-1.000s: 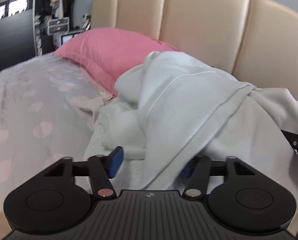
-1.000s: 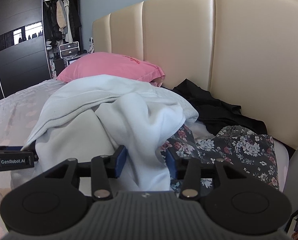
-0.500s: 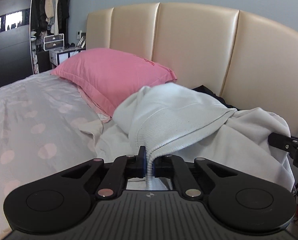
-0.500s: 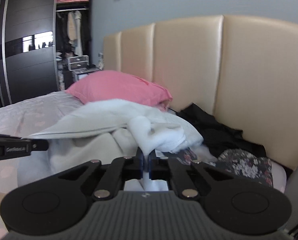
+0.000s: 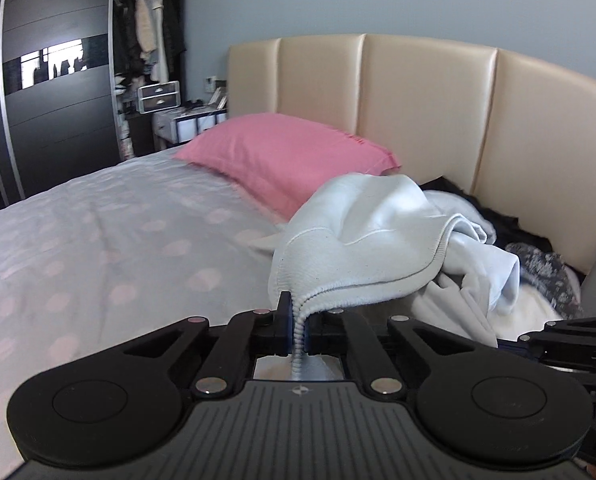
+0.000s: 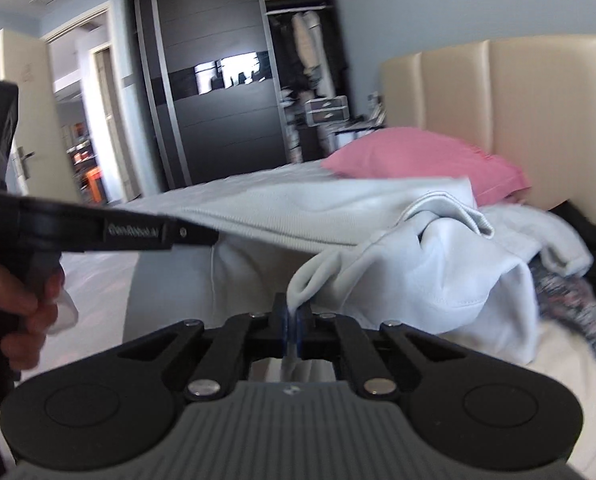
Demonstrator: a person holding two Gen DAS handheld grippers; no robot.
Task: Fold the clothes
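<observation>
A pale grey-white sweatshirt (image 5: 370,240) hangs lifted off the bed, stretched between both grippers. My left gripper (image 5: 297,312) is shut on its ribbed hem, which bunches between the pads. In the right wrist view the same sweatshirt (image 6: 418,264) sags in folds, and my right gripper (image 6: 293,316) is shut on a thin fold of its edge. The left gripper (image 6: 214,236) shows there from the side at left, pinching the stretched hem, with a hand (image 6: 14,304) on its handle. The right gripper's body (image 5: 570,340) shows at the lower right of the left wrist view.
A pink pillow (image 5: 294,156) lies against the beige padded headboard (image 5: 418,92). The bedspread (image 5: 98,240) is pale with pink dots. Black clothing (image 5: 498,216) and a floral garment (image 5: 550,276) lie by the headboard at right. A dark wardrobe (image 6: 214,92) stands beyond the bed.
Both grippers went from open around the sweatshirt to shut on its edges. They then drew back and up from the headboard, lifting and stretching the garment between them.
</observation>
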